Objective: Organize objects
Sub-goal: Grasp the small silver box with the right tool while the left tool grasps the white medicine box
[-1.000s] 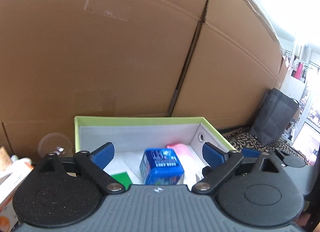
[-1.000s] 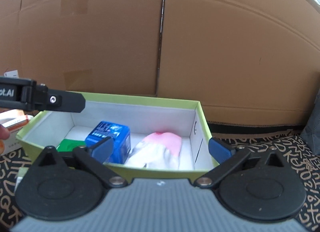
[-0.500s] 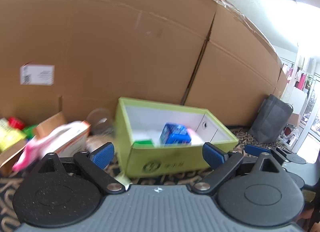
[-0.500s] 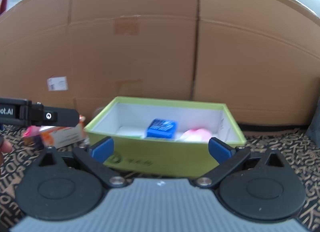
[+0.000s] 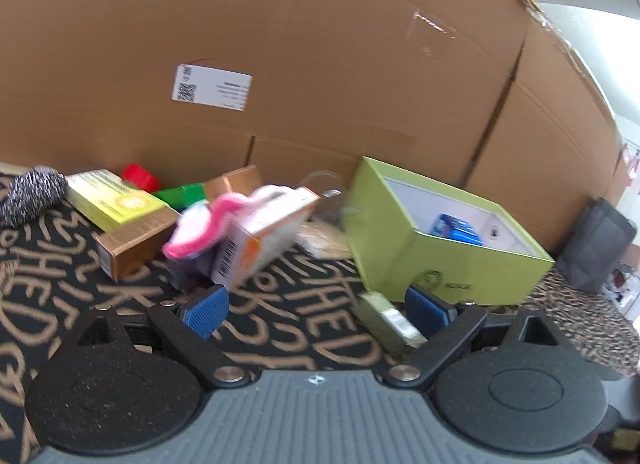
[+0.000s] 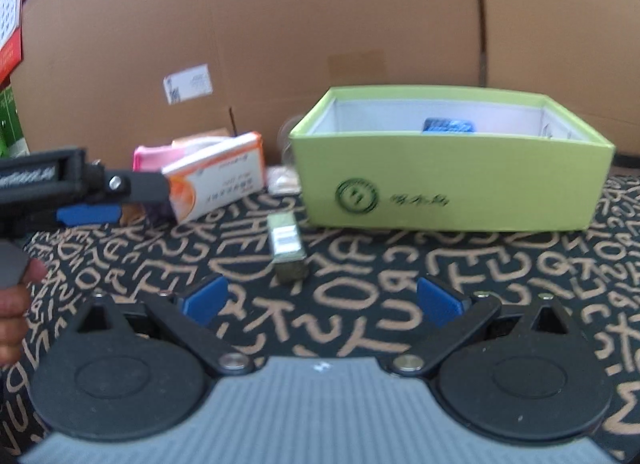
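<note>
Right wrist view: both tongs gape empty over lettered black cloth before cardboard wall.

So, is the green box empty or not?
Not empty. The green box is open on top, and a blue packet shows inside.

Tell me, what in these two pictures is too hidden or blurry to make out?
- Green box contents: in both views its walls hide all but the top of a blue packet.
- White and orange carton: print blurred in both views.
- Pink cloth: smeared by motion in the left view.
- Small olive box: label too blurred to read.
- Left gripper: right view's edge cuts it off.
</note>
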Demonstrator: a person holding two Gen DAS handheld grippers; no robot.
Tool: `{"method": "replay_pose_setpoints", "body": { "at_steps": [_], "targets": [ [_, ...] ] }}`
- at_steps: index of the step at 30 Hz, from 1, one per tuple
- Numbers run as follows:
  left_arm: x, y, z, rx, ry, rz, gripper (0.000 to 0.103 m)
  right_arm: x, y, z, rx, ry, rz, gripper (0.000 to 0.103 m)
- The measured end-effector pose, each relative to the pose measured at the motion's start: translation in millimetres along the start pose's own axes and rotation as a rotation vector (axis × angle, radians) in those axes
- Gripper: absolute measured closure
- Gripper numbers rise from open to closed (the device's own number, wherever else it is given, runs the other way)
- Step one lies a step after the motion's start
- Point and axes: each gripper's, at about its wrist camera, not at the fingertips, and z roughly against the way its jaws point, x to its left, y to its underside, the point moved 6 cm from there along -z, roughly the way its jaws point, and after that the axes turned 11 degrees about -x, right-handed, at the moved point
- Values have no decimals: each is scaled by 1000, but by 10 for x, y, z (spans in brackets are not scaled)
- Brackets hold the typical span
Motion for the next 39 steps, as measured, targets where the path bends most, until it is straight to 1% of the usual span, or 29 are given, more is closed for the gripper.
{"method": "replay_pose_setpoints", "body": {
  "at_steps": [5, 9, 13, 16, 18, 19, 20, 21, 22, 23, 24, 26, 27, 28, 29, 31, 33, 36, 38, 39],
  "targets": [
    [134, -65, -263, -28, -28, -70, 6, 124, 20, -48, 6, -22, 14, 0],
    [150, -114, -447, -36, -6, -123, 7, 132, 10, -83, 14, -17, 15, 0],
    [130, -147, -568, -39, 23, -144, 10, 124, 11, -111, 20, -12, 8, 0],
    [98, -152, -661, -26, 28, -165, 21, 119, 3, -162, 22, -9, 11, 0],
    [76, -138, -718, -4, 37, -183, 39, 120, -16, -222, 17, -7, 20, 0],
    [69, -122, -747, 13, 39, -188, 43, 118, -29, -264, 17, -2, 30, 0],
    [67, -104, -771, 28, 43, -190, 53, 115, -43, -311, 14, 6, 40, 3],
    [66, -82, -788, 43, 49, -191, 59, 114, -61, -361, 9, 14, 50, 7],
    [58, -67, -790, 48, 57, -198, 59, 117, -75, -416, 13, 19, 61, 18],
    [40, -57, -760, 33, 54, -221, 64, 126, -84, -470, 25, 17, 68, 27],
    [15, -53, -717, 20, 54, -249, 68, 135, -87, -518, 36, 13, 72, 32],
    [-35, -47, -606, 14, 61, -296, 71, 160, -73, -586, 55, -3, 82, 64],
    [-44, -37, -540, 20, 72, -299, 71, 172, -56, -604, 66, -9, 87, 69],
    [-41, -25, -477, 25, 83, -294, 71, 180, -38, -611, 75, -20, 82, 79],
    [-32, -6, -411, 31, 89, -288, 71, 188, -23, -600, 78, -29, 74, 81],
    [-9, 21, -280, 35, 75, -281, 71, 205, 3, -546, 73, -36, 75, 81],
    [-2, 47, -135, 41, 82, -259, 71, 241, 29, -442, 75, -54, 86, 81],
    [-20, 135, 143, 60, 108, -224, 70, 312, 110, -187, 92, -90, 138, 81],
    [-67, 207, 341, 52, 122, -236, 70, 343, 175, -21, 108, -89, 183, 81],
    [-90, 237, 414, 52, 128, -238, 62, 345, 206, 59, 112, -91, 189, 81]
  ]
}}
